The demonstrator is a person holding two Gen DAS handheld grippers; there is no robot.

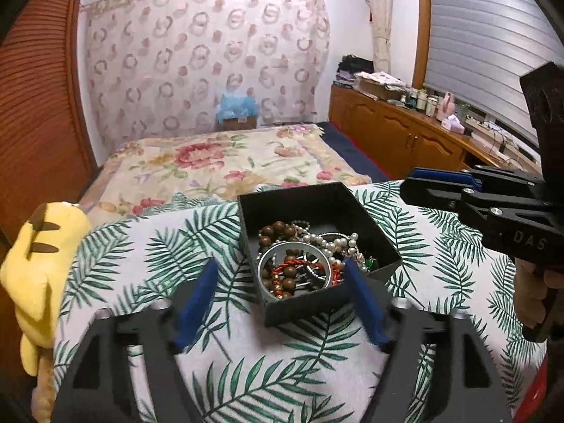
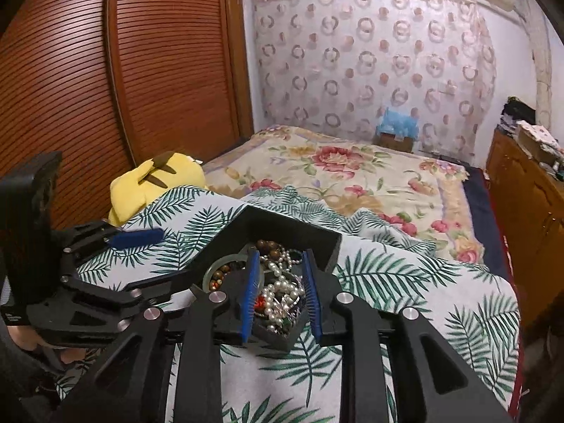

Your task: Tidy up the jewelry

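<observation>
A black open box (image 1: 310, 195) sits on a palm-leaf cloth; it also shows in the right wrist view (image 2: 282, 222). It holds tangled jewelry: a silver bangle (image 1: 262, 264), brown wooden beads (image 1: 278, 229), a red cord bracelet (image 1: 299, 264) and pearl strands (image 2: 278, 292). My left gripper (image 1: 282, 275) is open, its blue pads straddling the box's near corner. My right gripper (image 2: 280, 264) is open above the box with nothing between its pads. In the left wrist view it (image 1: 419, 179) hovers right of the box with its fingers edge-on.
A yellow plush toy (image 1: 38, 264) lies at the cloth's left edge. Behind is a bed with a floral cover (image 1: 218, 162), a wooden wardrobe (image 2: 105, 70) at left and a cluttered wooden sideboard (image 1: 405, 130) at right.
</observation>
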